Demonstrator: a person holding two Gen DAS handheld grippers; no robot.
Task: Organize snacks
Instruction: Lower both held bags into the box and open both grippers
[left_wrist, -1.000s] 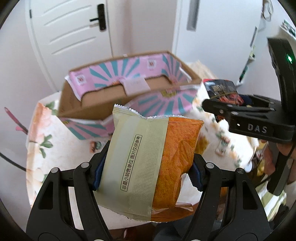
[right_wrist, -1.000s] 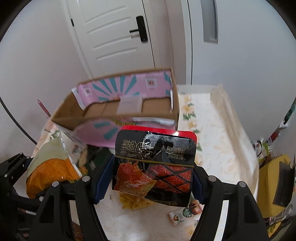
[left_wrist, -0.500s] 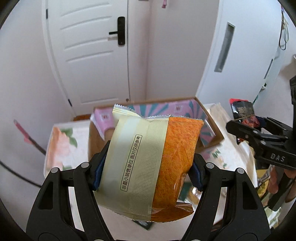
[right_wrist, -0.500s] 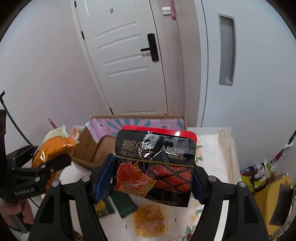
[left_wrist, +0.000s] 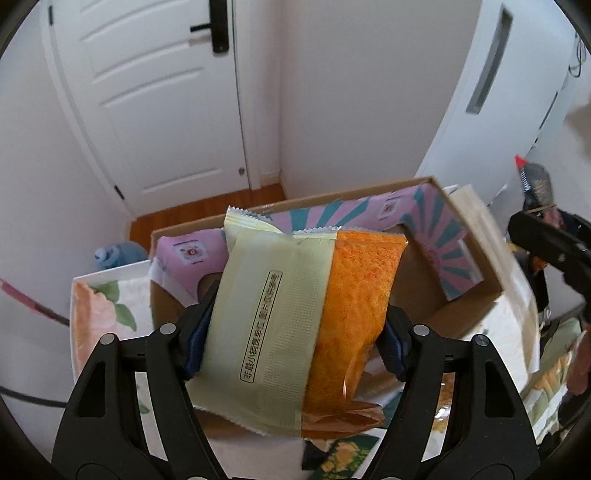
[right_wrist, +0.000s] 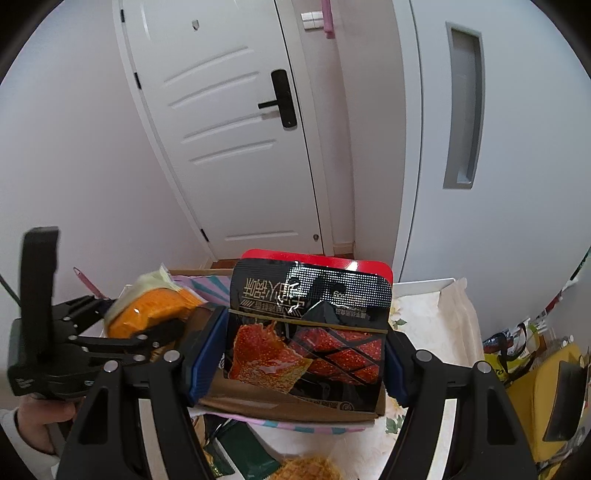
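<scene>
We saw the left tool (left_wrist: 295, 332) pinching an orange snack pack (left_wrist: 306, 314); the right tool (right_wrist: 303, 354) pinched a black packet (right_wrist: 310, 325), cardboard box (left_wrist: 469, 291) at 12 o'clock.

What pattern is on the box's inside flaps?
Pink with teal sunburst stripes on the box flaps, clearest in the left wrist view.
</scene>
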